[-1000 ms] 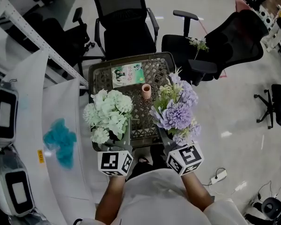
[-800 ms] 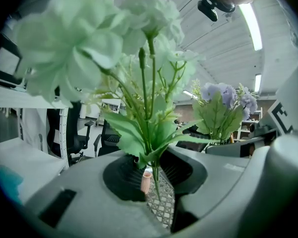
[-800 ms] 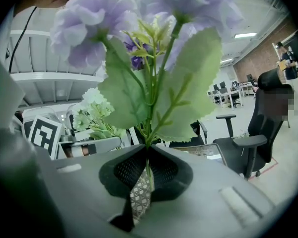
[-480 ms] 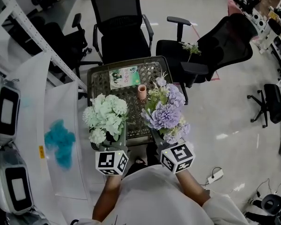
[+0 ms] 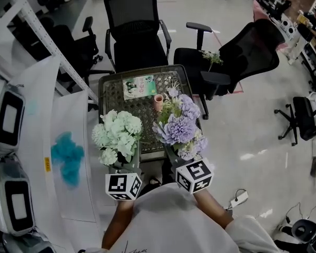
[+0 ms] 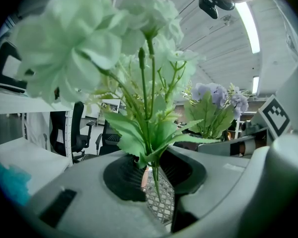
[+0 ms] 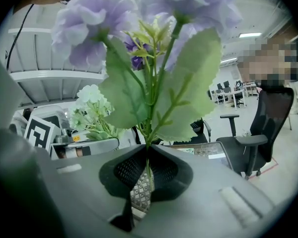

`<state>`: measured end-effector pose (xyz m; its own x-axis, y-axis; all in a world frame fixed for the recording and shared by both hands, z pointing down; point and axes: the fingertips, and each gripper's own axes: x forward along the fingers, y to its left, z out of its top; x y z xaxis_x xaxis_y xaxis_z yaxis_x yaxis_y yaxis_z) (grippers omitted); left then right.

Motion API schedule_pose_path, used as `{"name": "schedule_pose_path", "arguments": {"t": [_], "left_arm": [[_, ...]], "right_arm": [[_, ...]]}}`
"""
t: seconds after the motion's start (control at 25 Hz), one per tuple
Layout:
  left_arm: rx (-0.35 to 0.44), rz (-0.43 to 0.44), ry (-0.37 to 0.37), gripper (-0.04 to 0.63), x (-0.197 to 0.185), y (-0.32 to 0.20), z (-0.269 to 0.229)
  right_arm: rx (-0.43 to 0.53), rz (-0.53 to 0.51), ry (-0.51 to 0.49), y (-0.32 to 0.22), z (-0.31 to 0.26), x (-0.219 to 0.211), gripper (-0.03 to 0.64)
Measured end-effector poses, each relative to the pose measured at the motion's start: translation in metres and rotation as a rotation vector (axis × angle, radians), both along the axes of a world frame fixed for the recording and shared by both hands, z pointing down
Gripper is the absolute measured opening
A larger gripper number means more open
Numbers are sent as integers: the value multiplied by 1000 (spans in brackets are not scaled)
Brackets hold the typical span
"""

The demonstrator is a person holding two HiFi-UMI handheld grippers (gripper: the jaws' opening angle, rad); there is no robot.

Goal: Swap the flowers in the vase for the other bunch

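Observation:
A small pink vase [image 5: 158, 103] stands on the woven table [image 5: 111, 91], and I see no stems in its mouth. My left gripper [image 5: 124, 167] is shut on the stems of a pale green-white bunch [image 5: 116, 135], held upright at the table's near left edge. In the left gripper view the thin stems [image 6: 154, 175] sit pinched between the dark pads. My right gripper [image 5: 174, 157] is shut on the stem of a purple bunch [image 5: 179, 128], just right of and nearer than the vase. In the right gripper view the purple bunch's stem [image 7: 148, 168] runs between the pads.
A booklet [image 5: 138, 86] lies at the table's far side. Two black office chairs [image 5: 137, 30] [image 5: 237, 51] stand behind the table, the right one with a sprig [image 5: 211, 56] on it. A white bench [image 5: 52, 141] with a teal patch runs along the left.
Both bunches stay gripped. The right gripper has carried the purple bunch leftward, closer to the vase. The left gripper and white bunch keep about the same place beside the table.

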<state>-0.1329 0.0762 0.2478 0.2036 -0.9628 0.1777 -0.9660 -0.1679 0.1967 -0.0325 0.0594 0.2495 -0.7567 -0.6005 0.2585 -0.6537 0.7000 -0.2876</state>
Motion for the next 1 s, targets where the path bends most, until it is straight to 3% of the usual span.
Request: {"name": "schedule_pose_path", "arguments": {"t": [0.4, 0.68, 1.0], "left_arm": [[29, 10, 12, 71, 0, 33, -8], [65, 55, 92, 83, 12, 36, -19], [51, 31, 74, 83, 9, 36, -14]], "right_arm": [[0, 20, 2, 23, 2, 0, 26], [-1, 45, 4, 17, -1, 17, 28], [-14, 60, -2, 10, 0, 28, 28]]}}
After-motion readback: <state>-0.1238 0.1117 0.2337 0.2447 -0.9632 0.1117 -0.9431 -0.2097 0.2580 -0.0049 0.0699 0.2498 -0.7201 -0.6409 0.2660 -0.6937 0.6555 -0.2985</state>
